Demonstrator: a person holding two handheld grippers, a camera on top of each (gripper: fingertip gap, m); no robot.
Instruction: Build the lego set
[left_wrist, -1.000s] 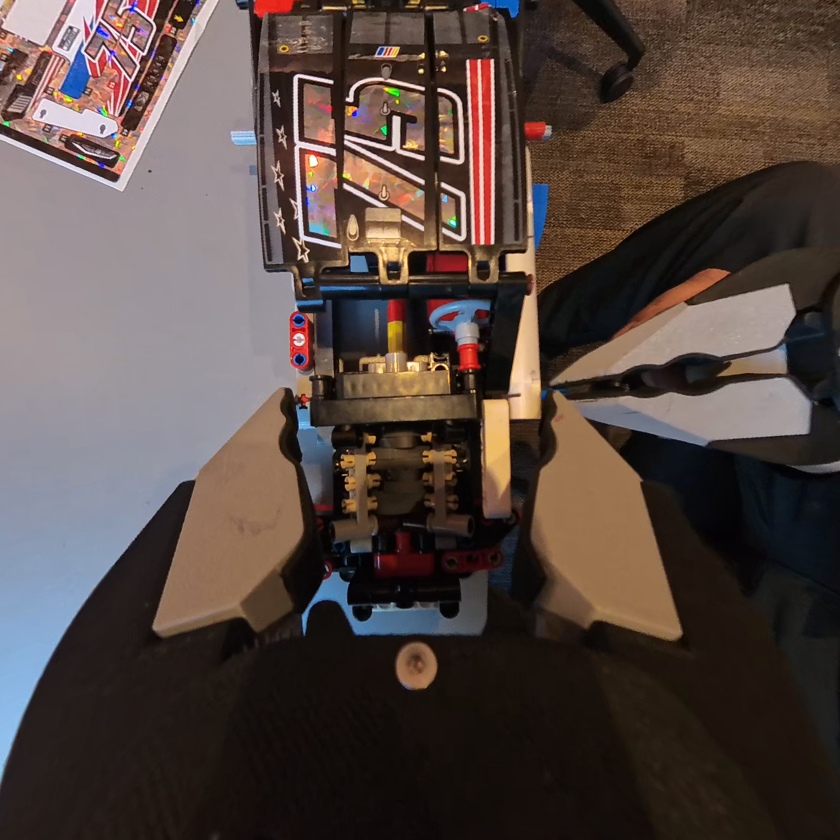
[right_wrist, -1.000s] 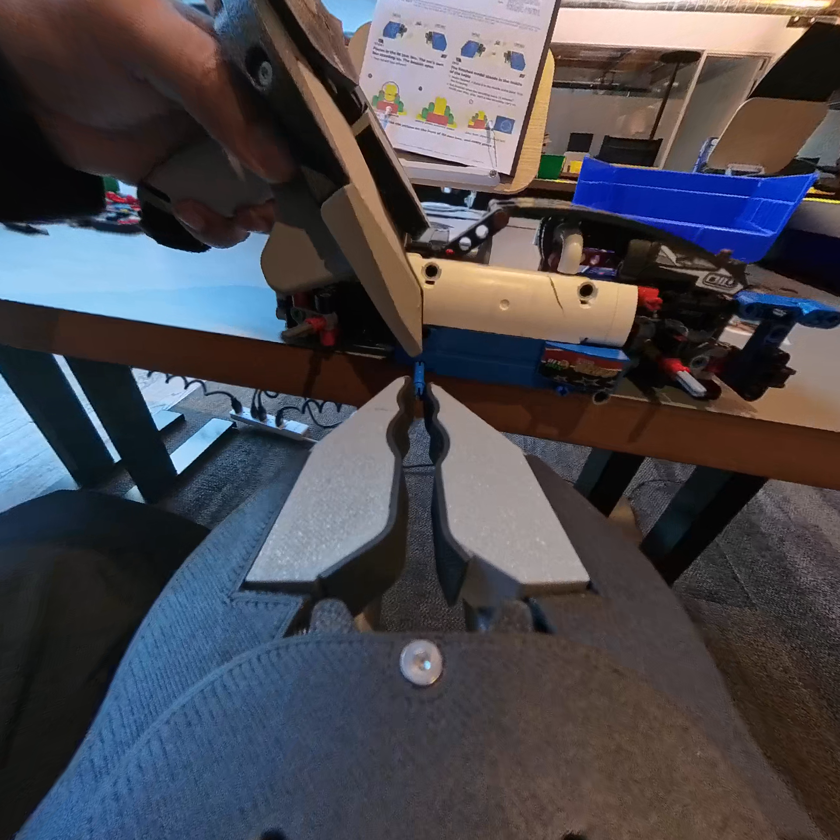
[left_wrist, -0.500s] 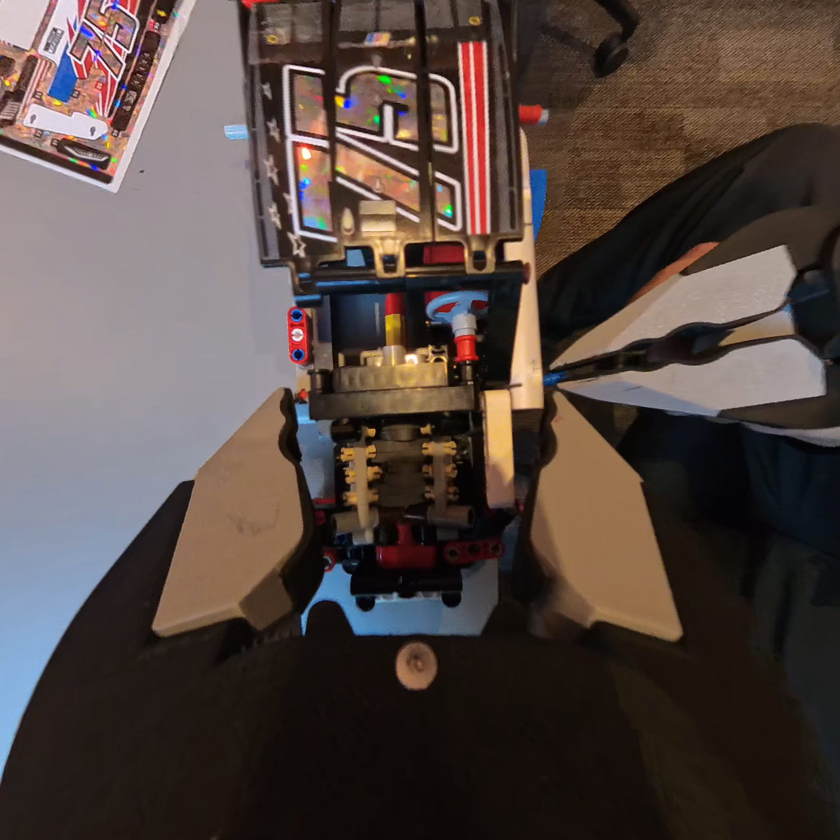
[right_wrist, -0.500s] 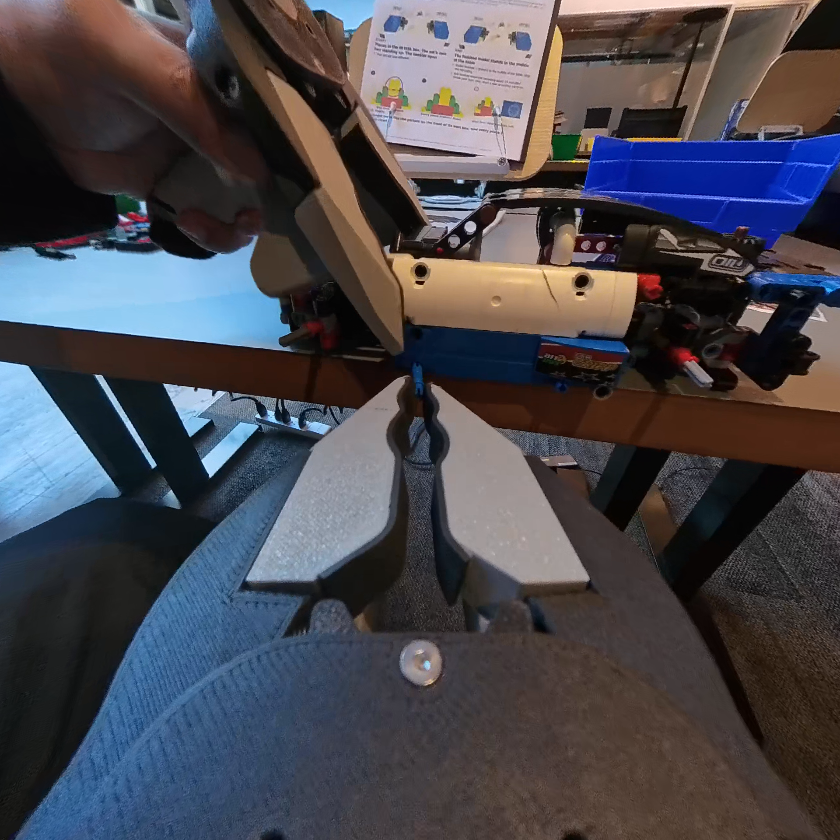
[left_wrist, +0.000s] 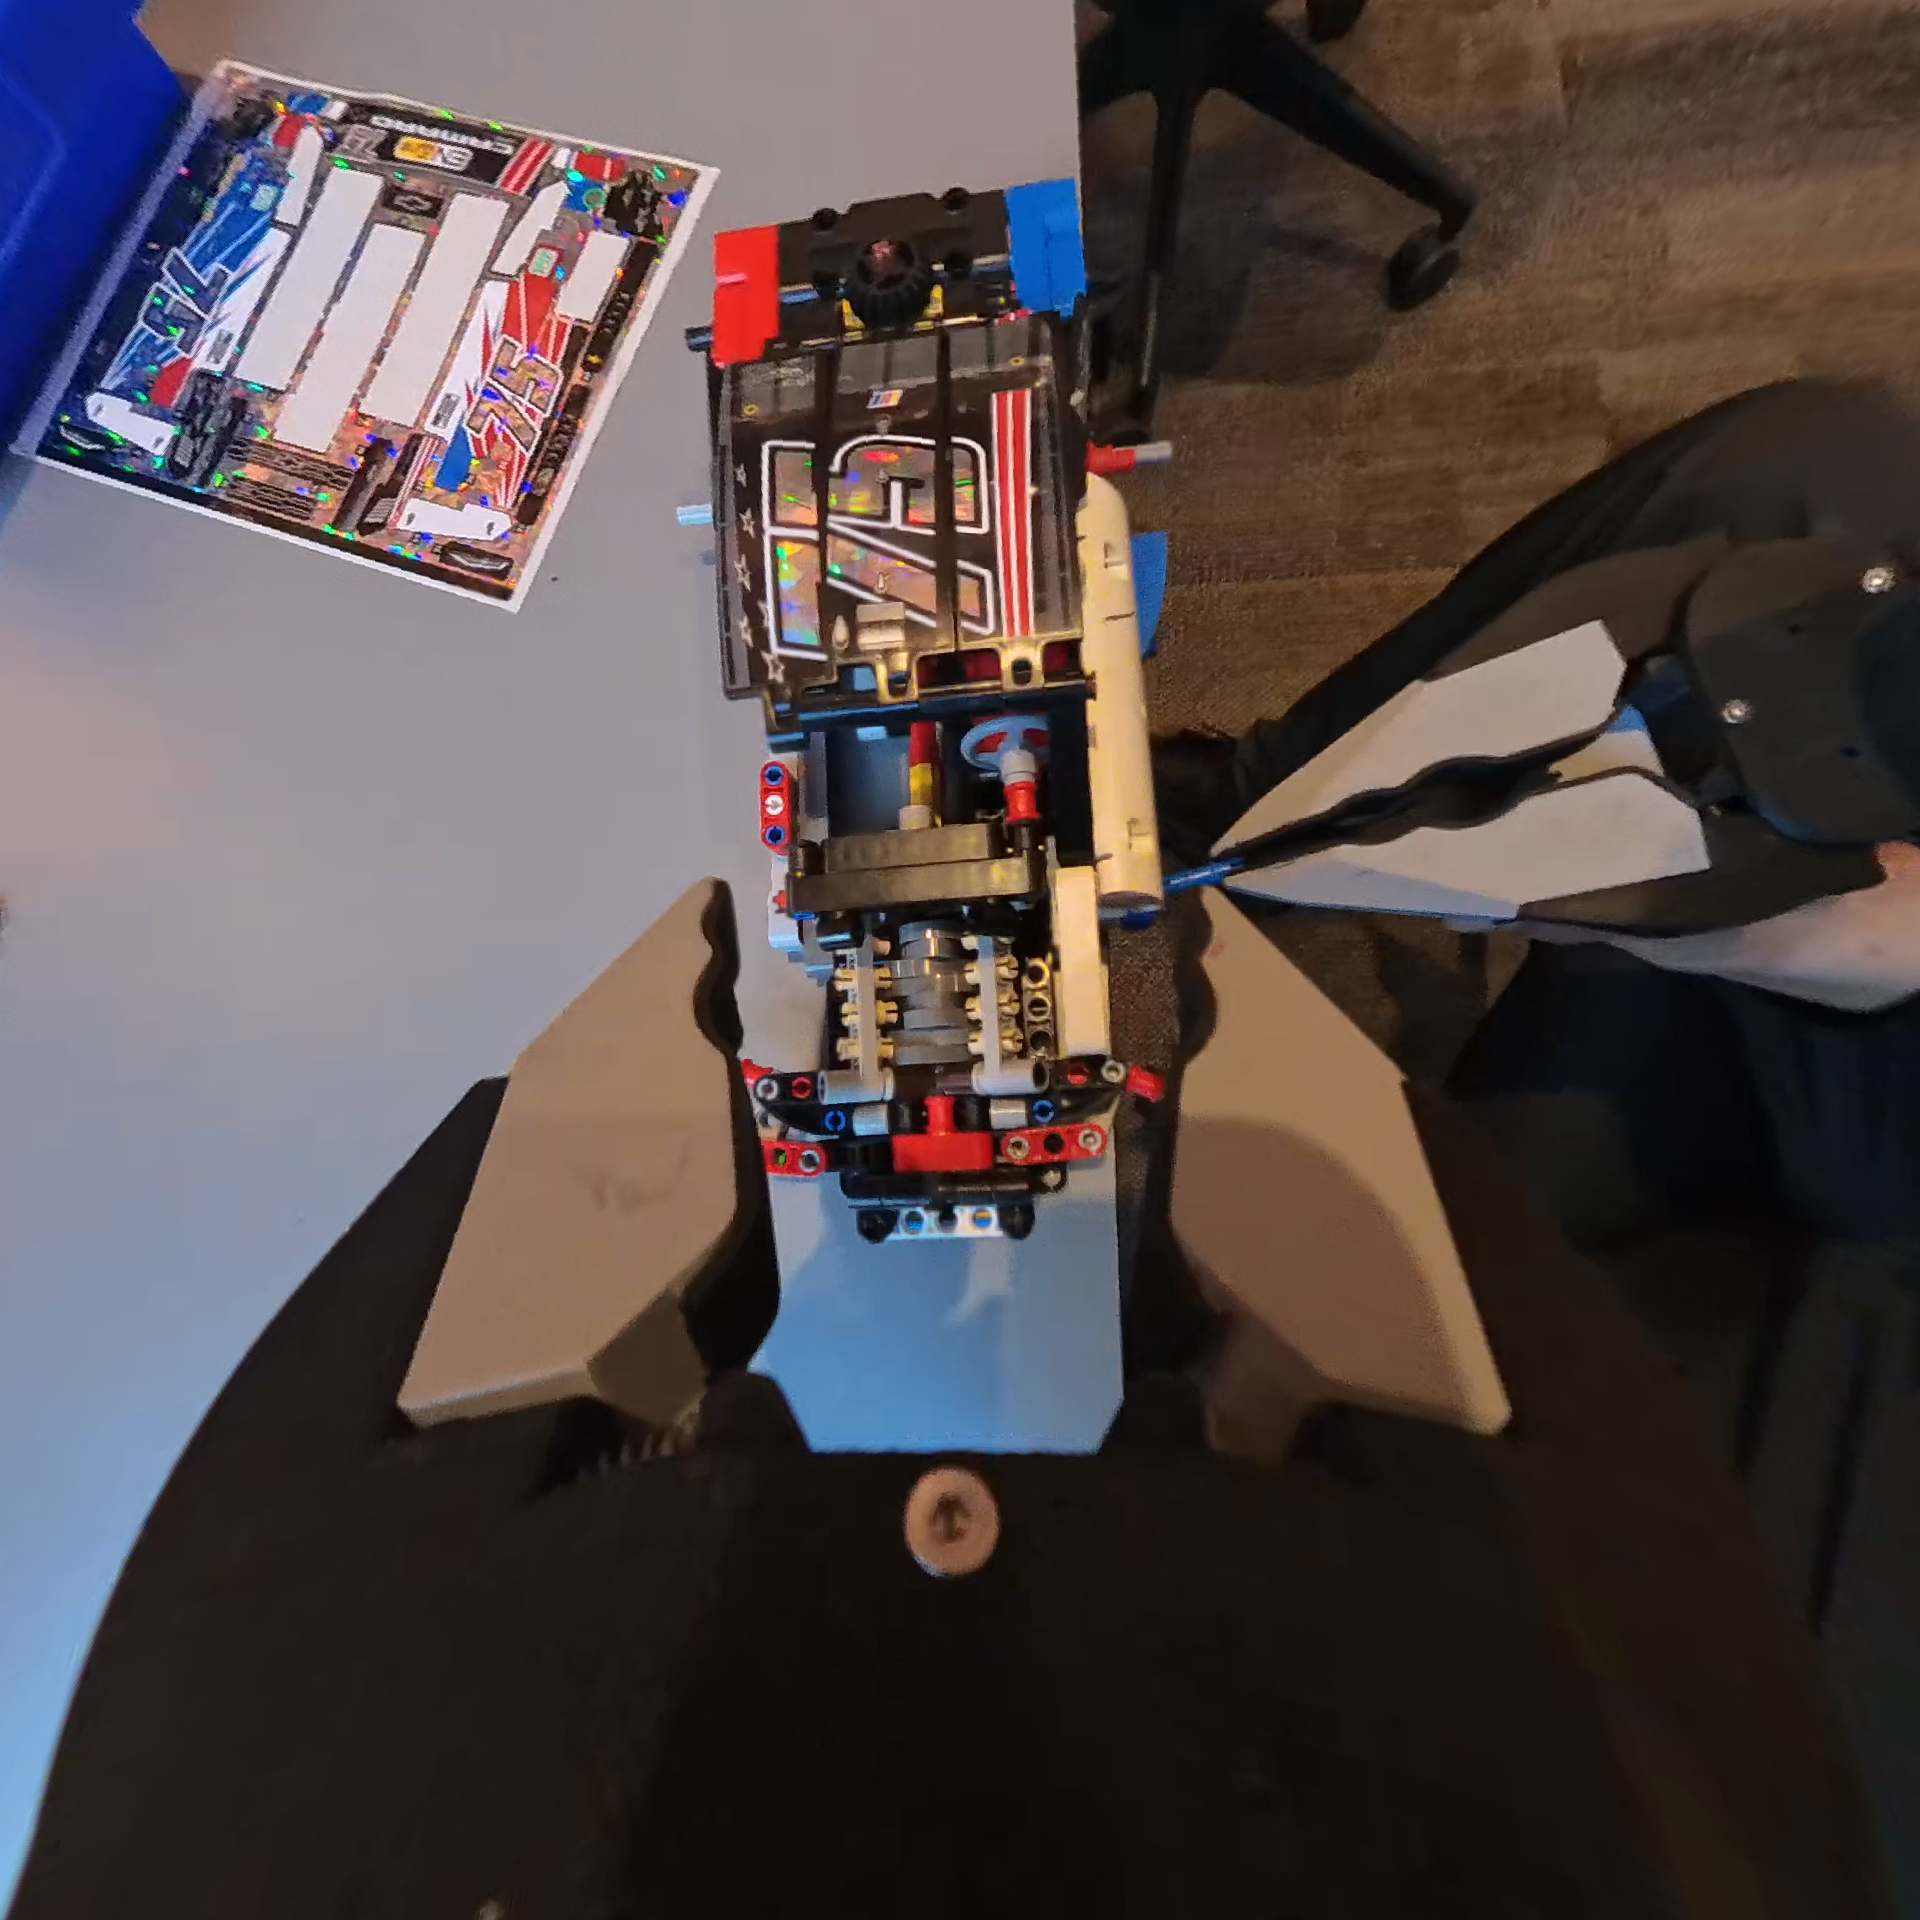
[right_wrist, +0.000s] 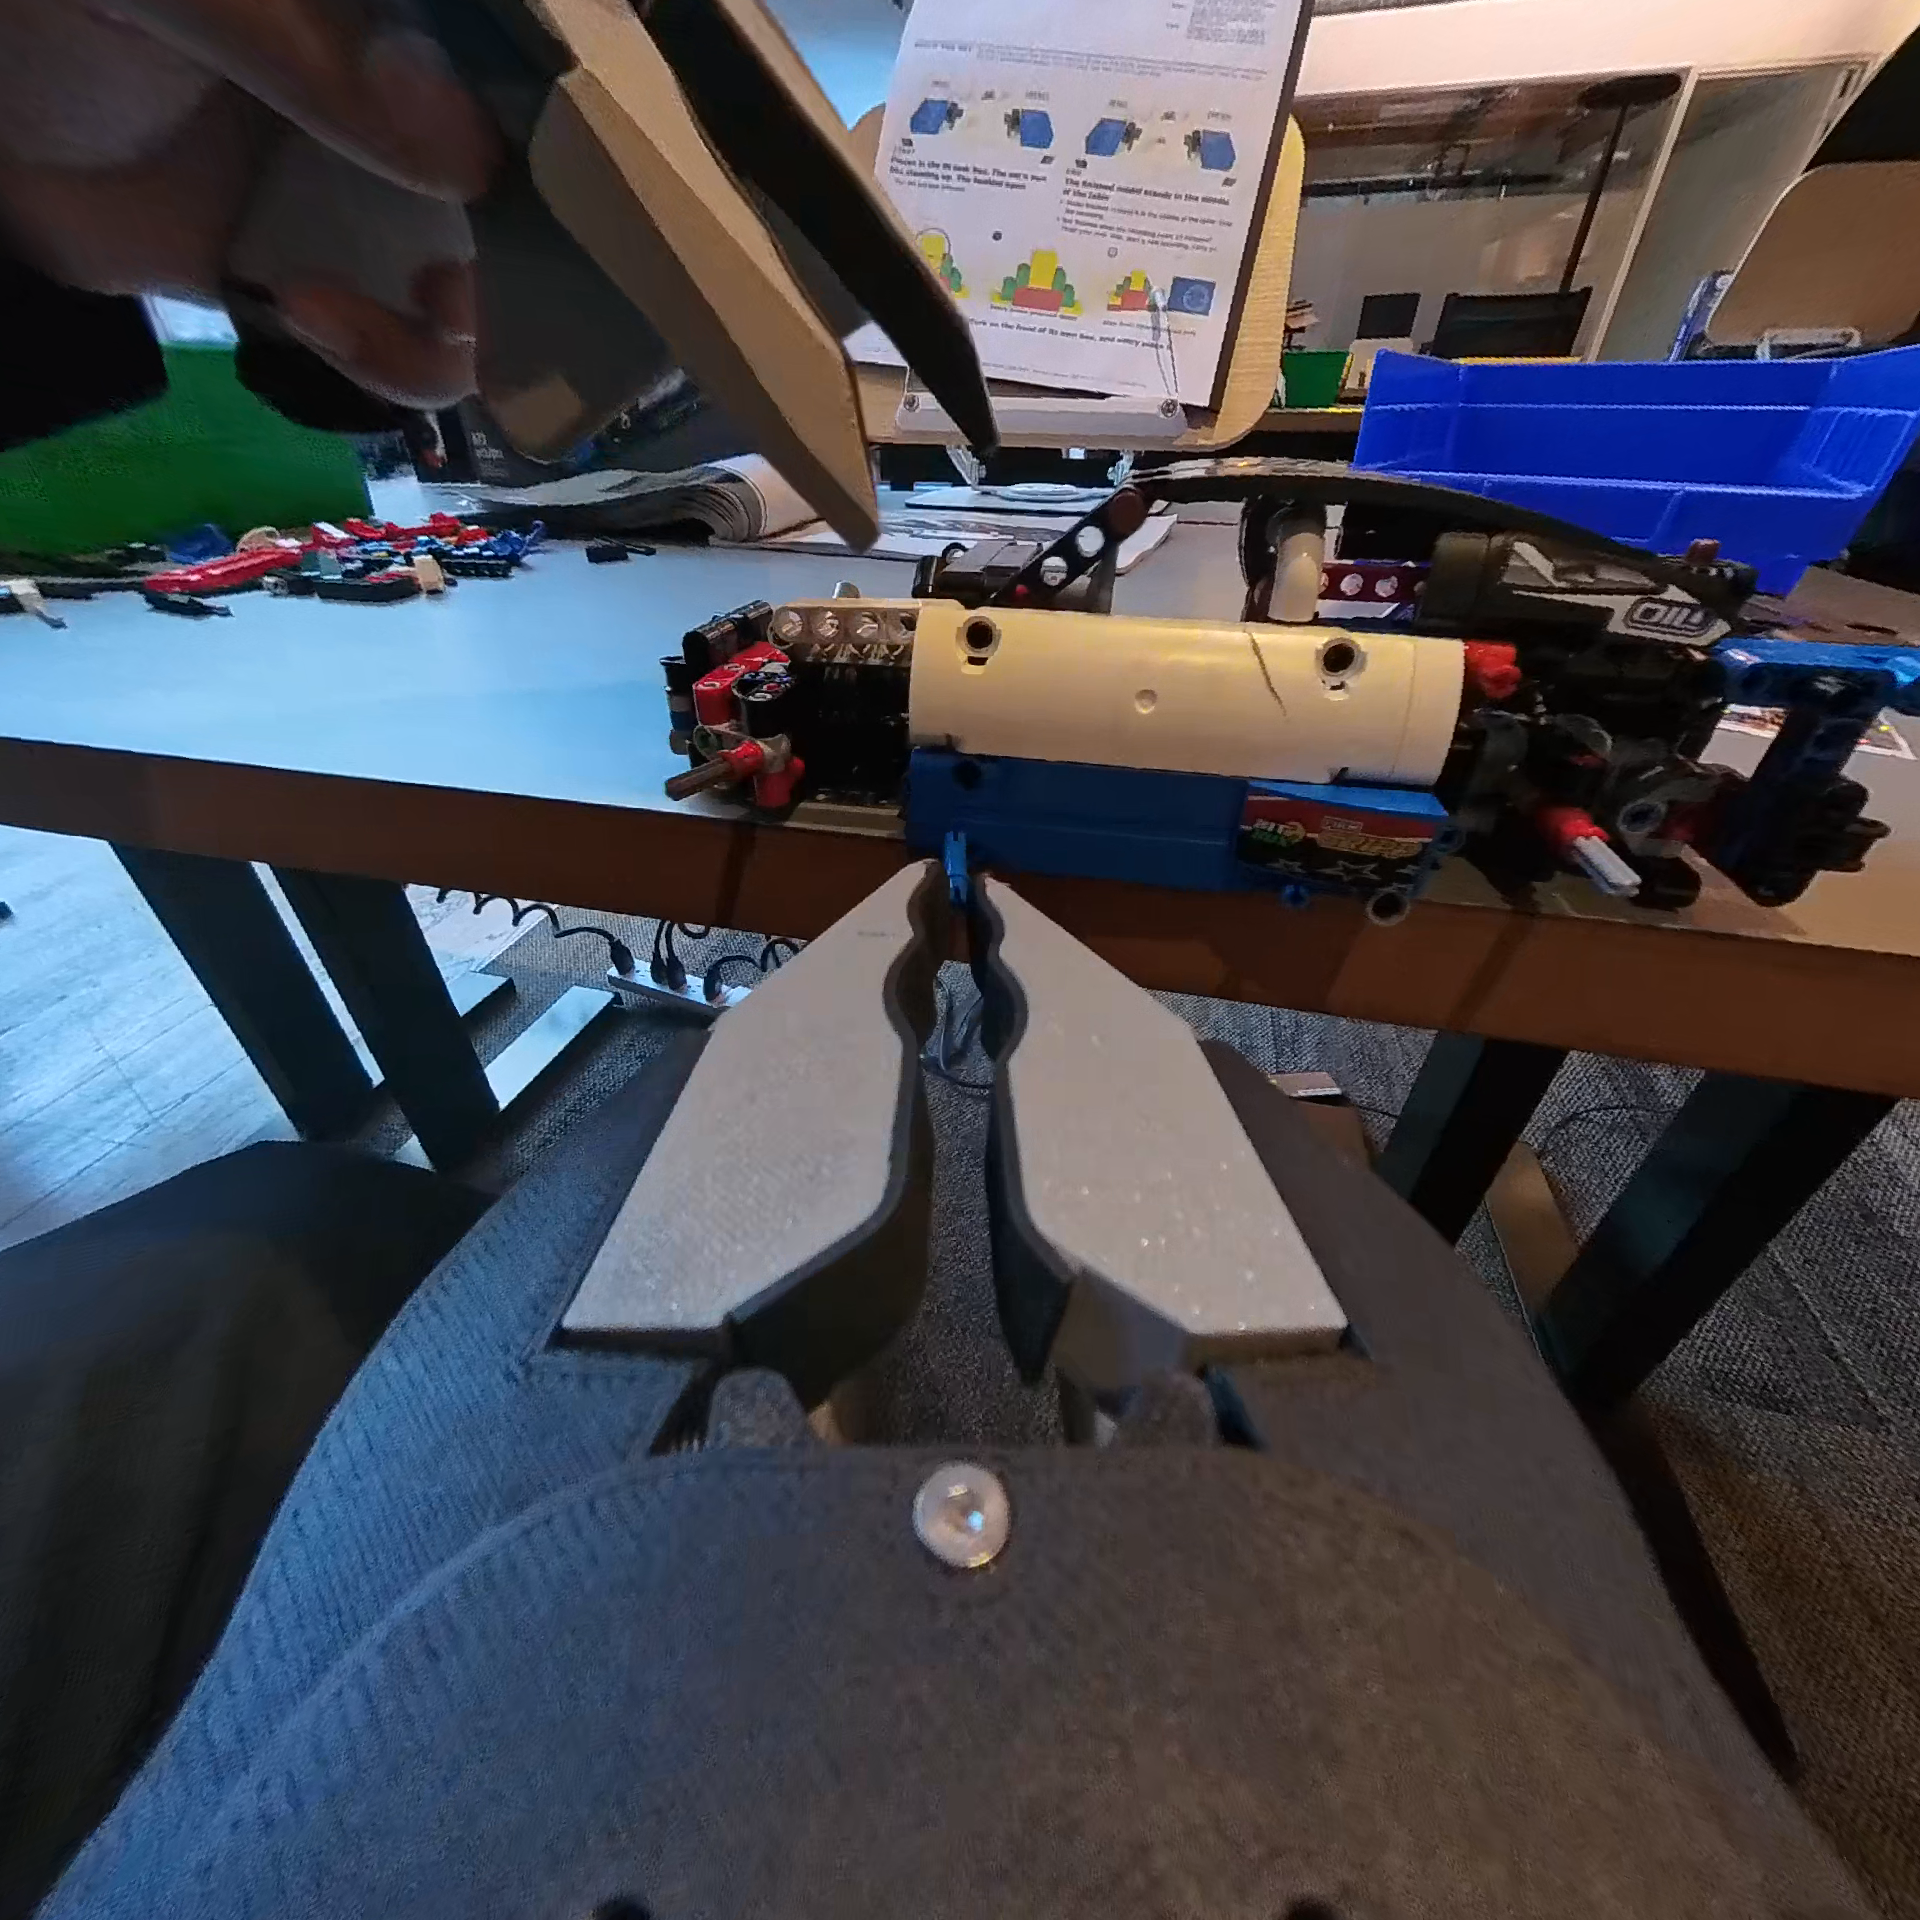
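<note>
Right hand-held gripper (right_wrist: 961, 899) pinches blue pin (right_wrist: 957, 860), axis pointing straight ahead at car's blue side panel (right_wrist: 1081, 826); left hand-held gripper (left_wrist: 961, 935) spread above.

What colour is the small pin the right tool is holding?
Blue pin; the right wrist view shows it best.

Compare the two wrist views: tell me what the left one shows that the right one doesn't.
Only the left wrist view shows the sticker sheet lying flat on the table, and the car's black stickered roof from above.

Only the right wrist view shows loose pieces on the far tabletop and a propped instruction page.

Both show the lego car, the open left gripper above it, and the right gripper pinching a small blue pin at the car's side.
</note>
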